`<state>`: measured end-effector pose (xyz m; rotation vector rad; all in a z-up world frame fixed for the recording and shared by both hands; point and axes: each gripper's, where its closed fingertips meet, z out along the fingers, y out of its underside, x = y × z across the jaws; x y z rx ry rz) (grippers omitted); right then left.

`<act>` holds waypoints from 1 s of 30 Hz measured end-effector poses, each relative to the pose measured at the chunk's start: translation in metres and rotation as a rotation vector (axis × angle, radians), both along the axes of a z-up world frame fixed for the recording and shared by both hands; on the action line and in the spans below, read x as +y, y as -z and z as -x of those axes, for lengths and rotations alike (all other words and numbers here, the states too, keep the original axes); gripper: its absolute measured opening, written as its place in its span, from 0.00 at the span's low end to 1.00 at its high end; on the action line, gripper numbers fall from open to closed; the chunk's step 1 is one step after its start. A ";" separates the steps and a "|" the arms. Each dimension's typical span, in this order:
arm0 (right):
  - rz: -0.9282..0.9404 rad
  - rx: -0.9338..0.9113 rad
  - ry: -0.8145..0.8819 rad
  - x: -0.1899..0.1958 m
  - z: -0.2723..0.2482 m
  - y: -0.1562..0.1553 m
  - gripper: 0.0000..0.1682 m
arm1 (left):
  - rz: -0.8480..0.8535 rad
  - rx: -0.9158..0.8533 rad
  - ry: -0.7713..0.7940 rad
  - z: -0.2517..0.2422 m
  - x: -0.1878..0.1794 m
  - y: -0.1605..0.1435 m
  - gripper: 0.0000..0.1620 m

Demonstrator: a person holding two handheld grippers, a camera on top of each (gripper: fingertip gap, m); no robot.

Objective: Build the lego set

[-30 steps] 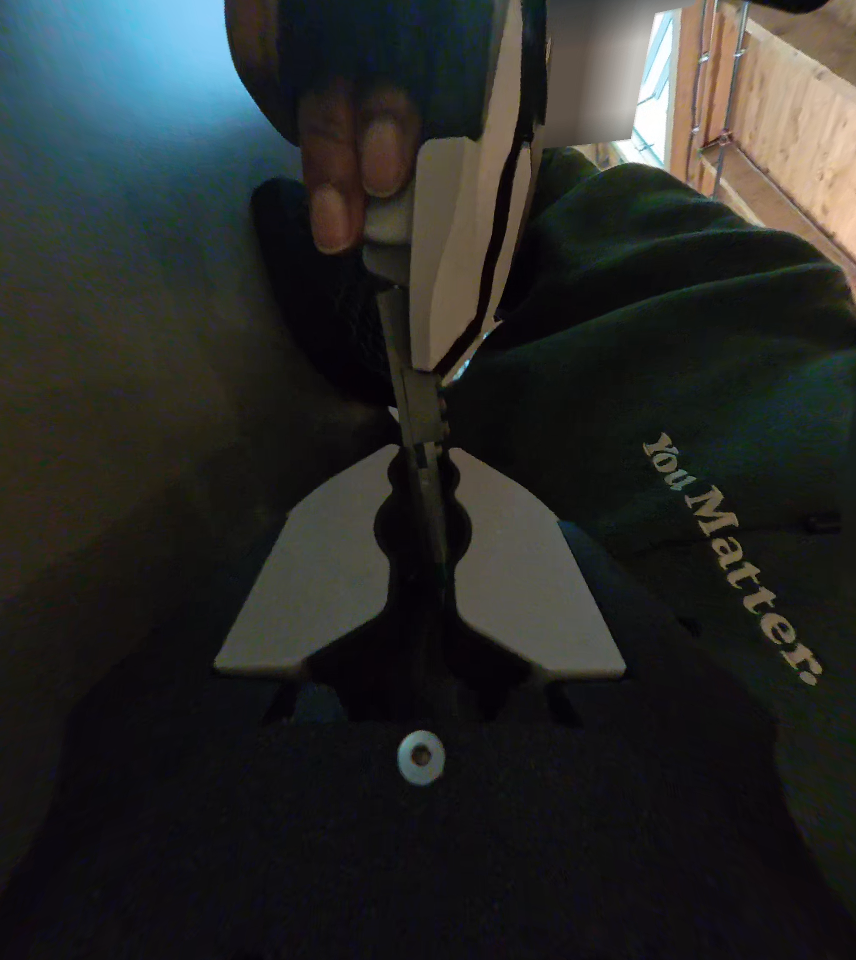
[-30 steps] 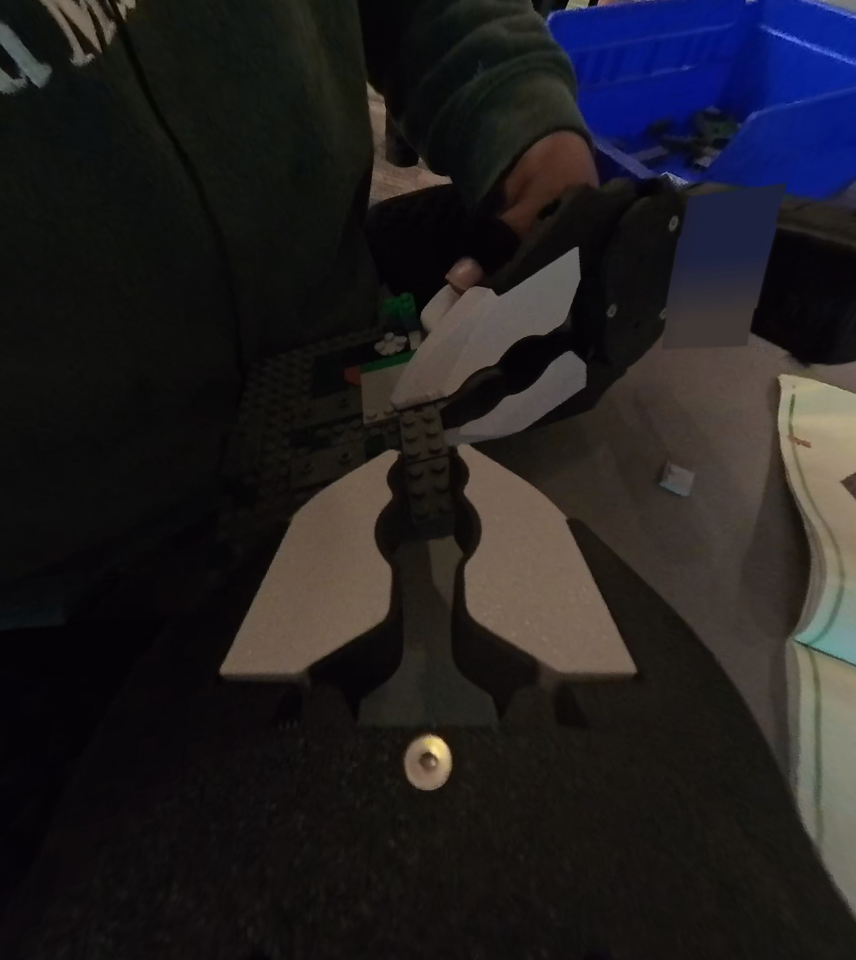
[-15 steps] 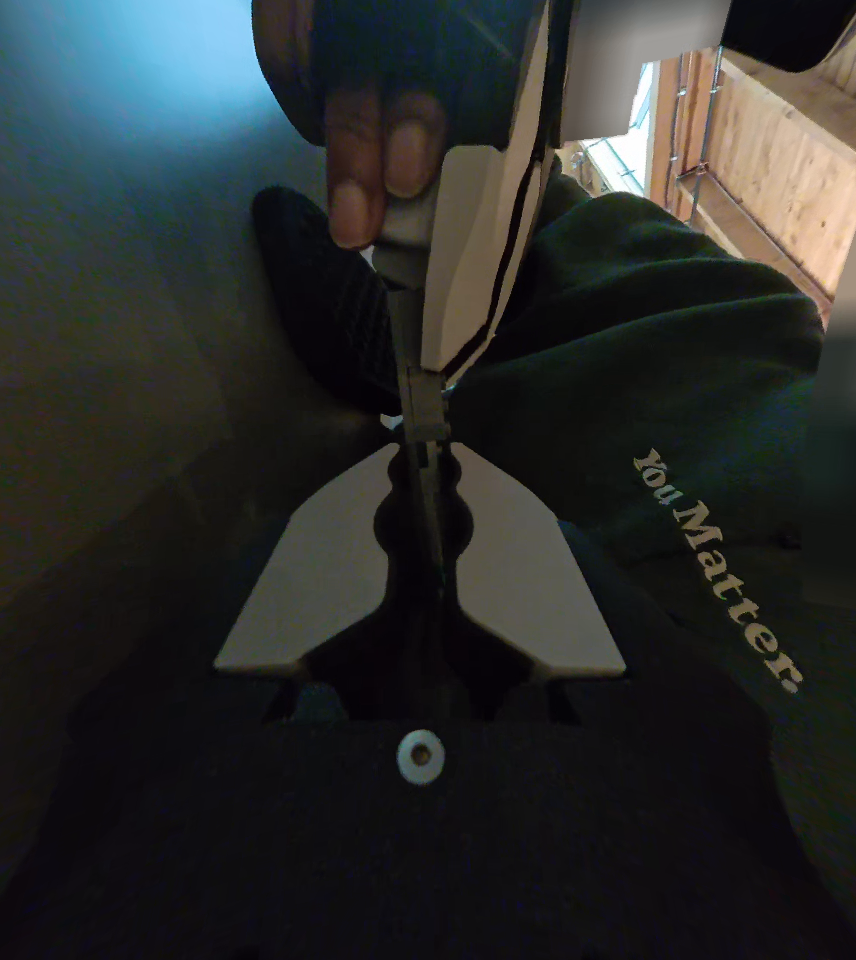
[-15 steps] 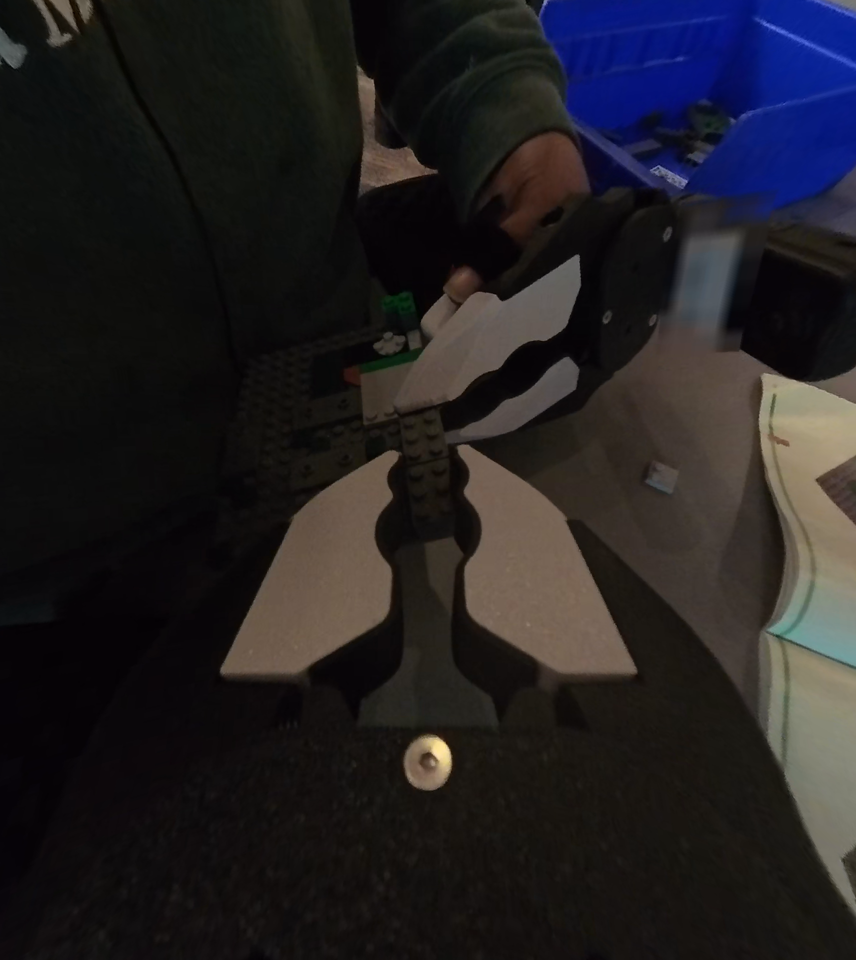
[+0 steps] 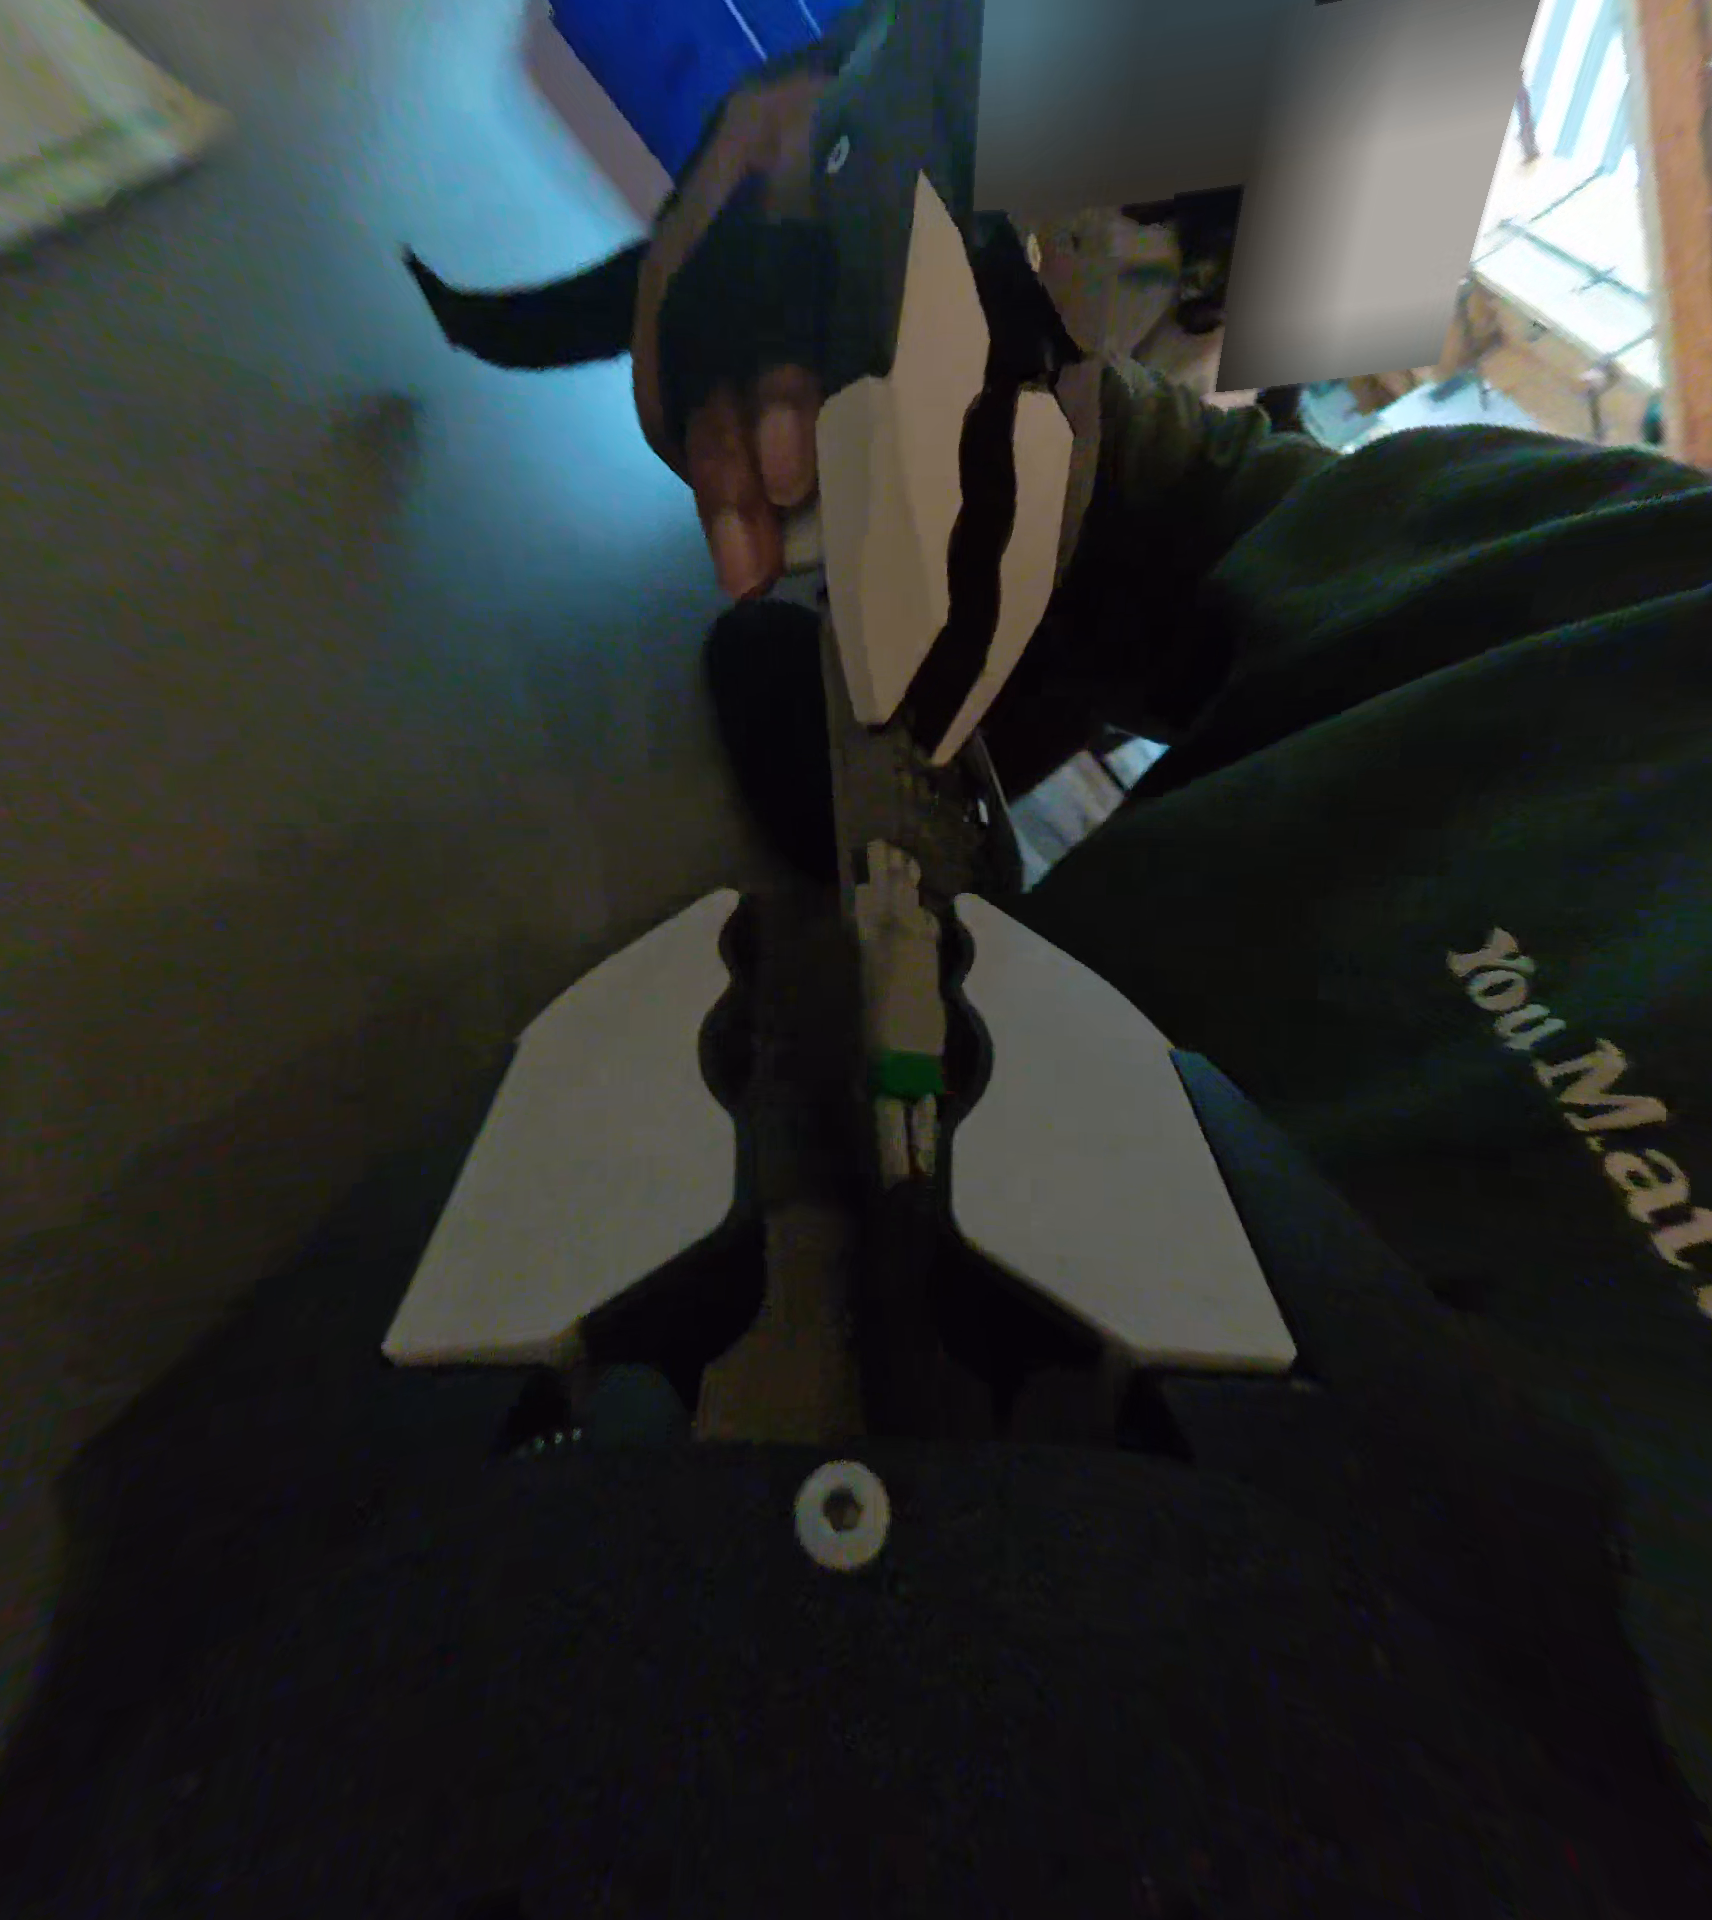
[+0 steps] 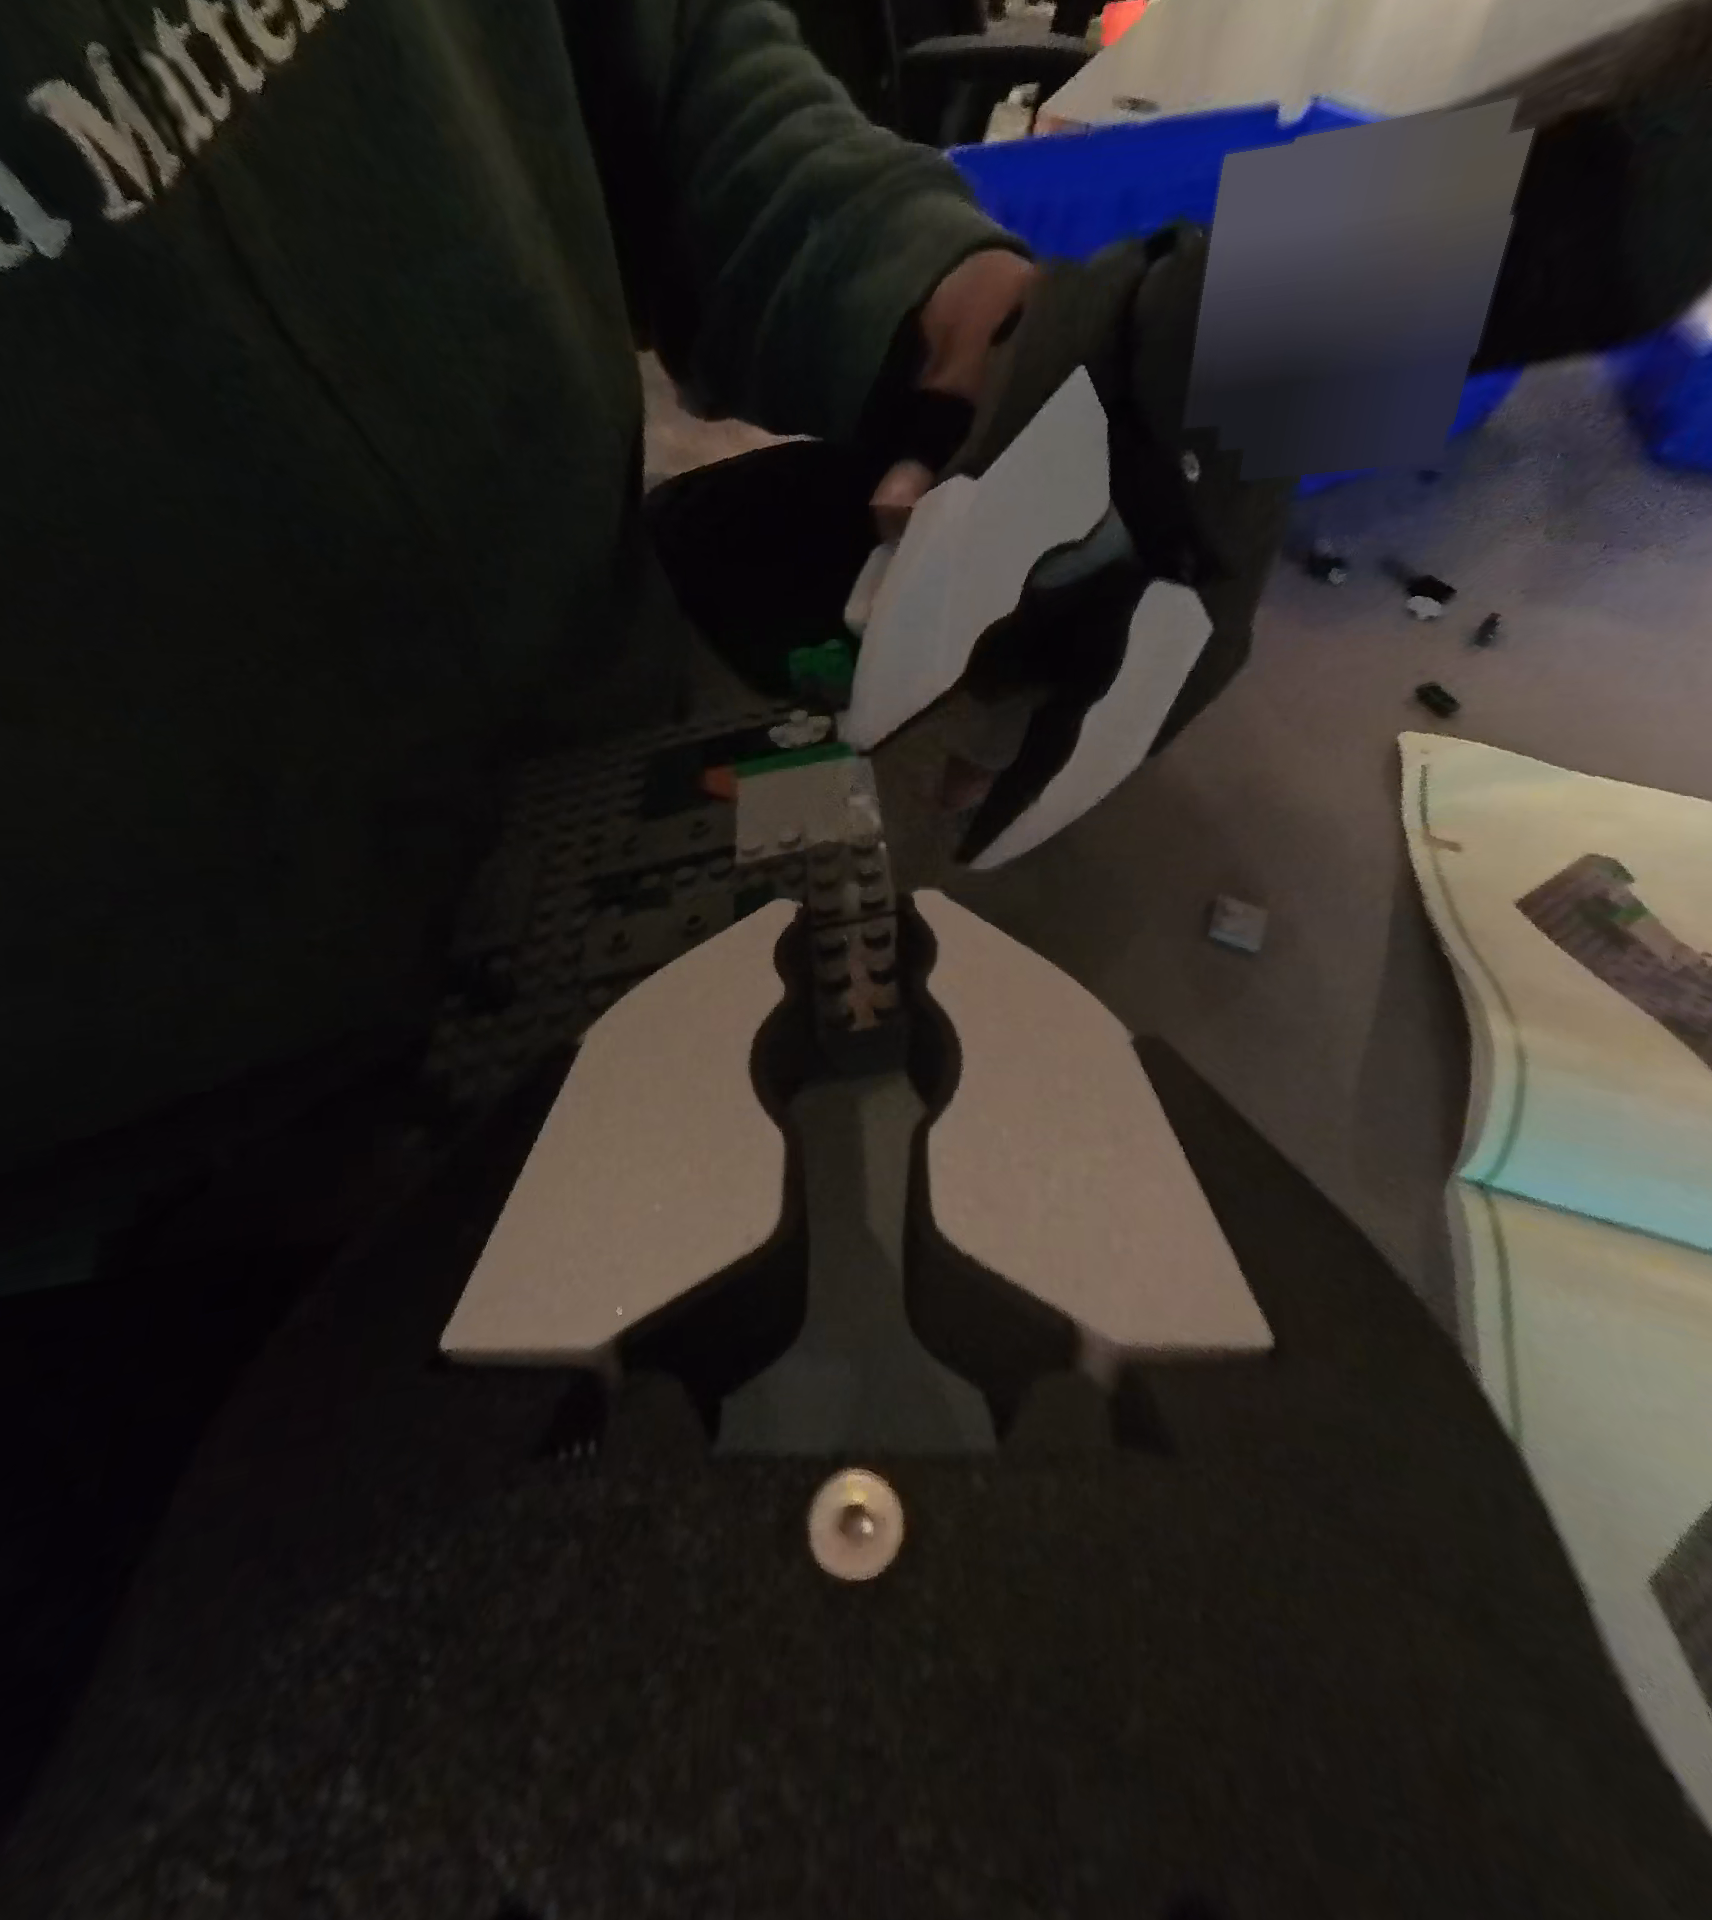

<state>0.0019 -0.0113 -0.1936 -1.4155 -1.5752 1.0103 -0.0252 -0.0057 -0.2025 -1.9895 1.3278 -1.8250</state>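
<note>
Right wrist view, lego build (image 6: 847, 883) gripped edgewise between right gripper (image 6: 857, 909) tips

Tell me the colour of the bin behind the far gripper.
Blue. The bin shows best in the right wrist view.

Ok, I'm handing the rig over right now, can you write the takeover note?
Right claw: shut on a dark studded plate at the edge of the partial build.
Left claw: open, fingers either side of the build's edge, not clearly gripping.
Instruction booklet lies open on the right. Loose pieces and the blue bin are beyond it.
Done: a dark base with a few grey, green and white parts.
Left: probably seat the studded plate, then carry on from the booklet.
</note>
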 end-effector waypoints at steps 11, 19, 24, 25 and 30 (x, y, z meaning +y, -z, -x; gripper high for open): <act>0.139 0.052 0.152 0.033 -0.022 0.015 0.09 | -0.495 -0.046 -0.330 0.021 0.043 -0.014 0.18; 0.182 0.010 0.203 0.056 -0.031 0.040 0.09 | -0.590 -0.007 -0.464 0.038 0.048 -0.003 0.16; 0.224 -0.037 0.226 0.068 -0.032 0.054 0.09 | -0.597 0.035 -0.478 0.044 0.049 0.007 0.15; 0.241 -0.053 0.234 0.070 -0.033 0.057 0.09 | -0.598 0.043 -0.475 0.044 0.049 0.009 0.15; 0.298 -0.134 0.268 0.078 -0.034 0.068 0.09 | -0.592 0.057 -0.453 0.040 0.048 0.014 0.15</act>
